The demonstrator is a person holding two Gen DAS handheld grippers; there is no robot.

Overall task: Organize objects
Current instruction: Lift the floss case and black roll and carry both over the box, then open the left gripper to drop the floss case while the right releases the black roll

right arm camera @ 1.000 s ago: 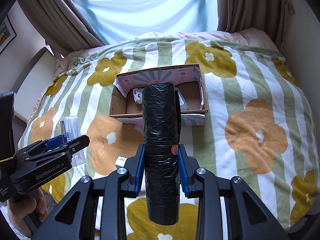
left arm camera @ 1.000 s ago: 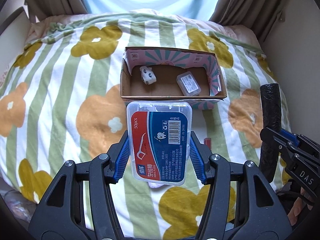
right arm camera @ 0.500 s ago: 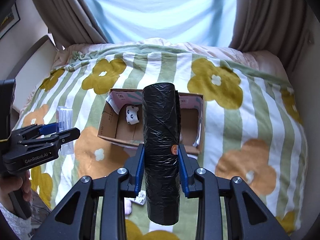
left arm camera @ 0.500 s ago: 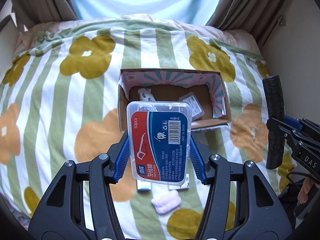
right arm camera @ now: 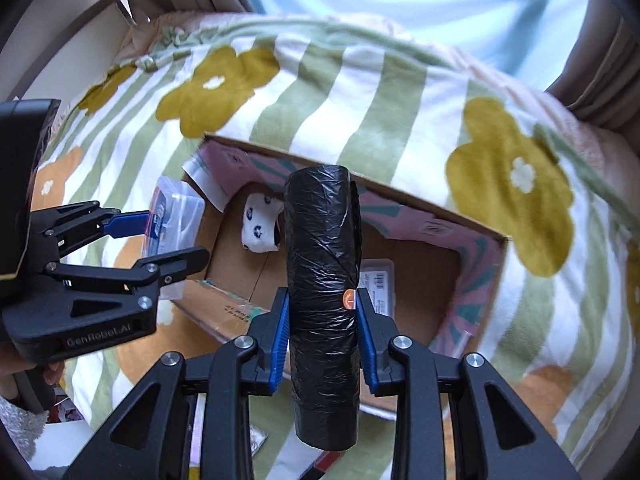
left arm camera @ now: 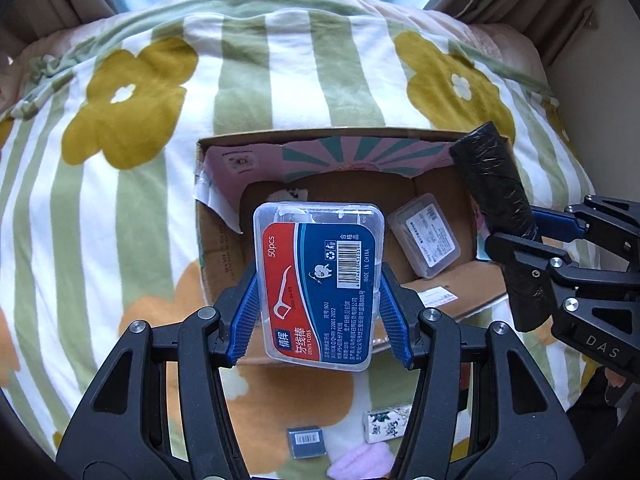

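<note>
across the frame spreads a green-striped bedspread with yellow flowers [left arm camera: 132, 216], curtains at the top corners. at centre sits an open brown cardboard box [left arm camera: 224, 248]. my left gripper [left arm camera: 318, 312] clamps a clear plastic dental floss case [left arm camera: 320, 280] above the box's near edge; my right gripper [right arm camera: 322, 344] squeezes a black bin-bag roll [right arm camera: 324, 280] over the box.

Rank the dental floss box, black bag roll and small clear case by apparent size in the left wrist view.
1. dental floss box, though it sits nearest the camera.
2. black bag roll.
3. small clear case in the cardboard box.
</note>
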